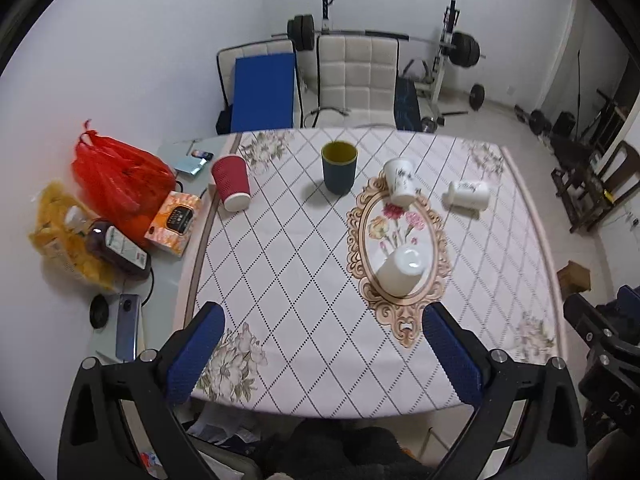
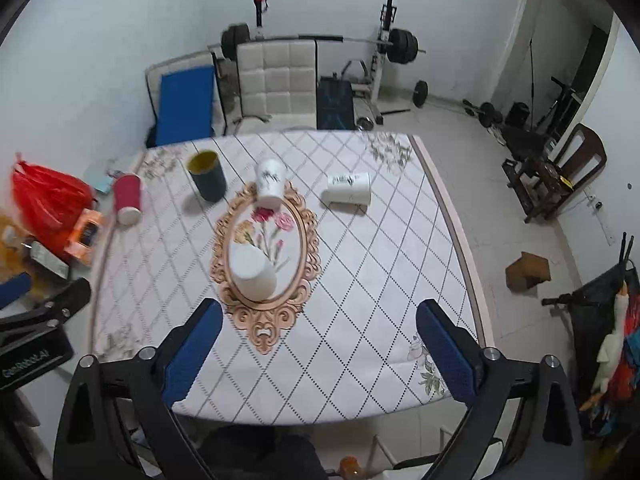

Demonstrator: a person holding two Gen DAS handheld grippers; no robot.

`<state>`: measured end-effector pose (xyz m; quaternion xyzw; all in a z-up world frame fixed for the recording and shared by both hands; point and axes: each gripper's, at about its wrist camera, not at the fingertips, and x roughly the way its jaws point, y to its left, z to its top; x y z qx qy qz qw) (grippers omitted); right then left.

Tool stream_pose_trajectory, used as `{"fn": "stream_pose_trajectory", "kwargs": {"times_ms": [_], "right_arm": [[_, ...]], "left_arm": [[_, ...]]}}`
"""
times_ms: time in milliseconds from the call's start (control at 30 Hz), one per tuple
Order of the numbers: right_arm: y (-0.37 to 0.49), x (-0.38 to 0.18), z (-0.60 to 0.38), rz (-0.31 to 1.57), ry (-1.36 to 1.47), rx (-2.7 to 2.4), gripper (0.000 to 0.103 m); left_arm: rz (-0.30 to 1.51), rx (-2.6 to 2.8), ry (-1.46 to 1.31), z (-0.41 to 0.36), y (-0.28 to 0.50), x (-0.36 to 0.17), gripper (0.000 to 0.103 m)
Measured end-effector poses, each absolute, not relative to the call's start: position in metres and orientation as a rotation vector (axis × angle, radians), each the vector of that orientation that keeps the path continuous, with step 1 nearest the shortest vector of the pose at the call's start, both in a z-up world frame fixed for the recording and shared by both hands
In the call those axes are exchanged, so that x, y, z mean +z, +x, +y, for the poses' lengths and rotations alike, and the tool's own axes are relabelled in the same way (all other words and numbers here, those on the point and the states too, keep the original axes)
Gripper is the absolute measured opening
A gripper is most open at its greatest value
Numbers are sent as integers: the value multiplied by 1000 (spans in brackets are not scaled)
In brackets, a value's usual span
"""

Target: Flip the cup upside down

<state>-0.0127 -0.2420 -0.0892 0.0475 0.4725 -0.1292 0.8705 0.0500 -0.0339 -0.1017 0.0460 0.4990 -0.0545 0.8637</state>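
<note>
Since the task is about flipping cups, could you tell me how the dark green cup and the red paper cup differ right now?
The dark green cup stands upright with its mouth open upward, showing a yellow inside; the red paper cup is upside down, its white base on top. The green cup is smooth, the red one ribbed. The green cup sits toward the middle of the far side, the red one at the cloth's left edge. Both stand on the tablecloth, untouched by either gripper.

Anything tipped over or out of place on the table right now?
Yes: the white printed cup lies on its side near the table's far right, not upright like the dark cup. No spill shows. The other cups stand.
</note>
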Motion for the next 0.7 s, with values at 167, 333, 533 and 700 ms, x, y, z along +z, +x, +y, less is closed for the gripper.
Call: {"fn": "stream_pose_trajectory", "kwargs": {"times_ms": [167,333,533,700], "right_arm": [[-48,-42,-241,919,104,-258,100],[-75,-6,-235,888,100,-246,101],[-103,23,-227,861,86,-224,101],[-116,34,-224,840,78,-226,101]], "left_arm": [[1015,-108,64,-27,22,-67,101],[987,-118,57,-26,-4,-39,101],[952,-122,64,-28,-26,-20,101],[923,-113,71,-29,-37,-12,103]]}}
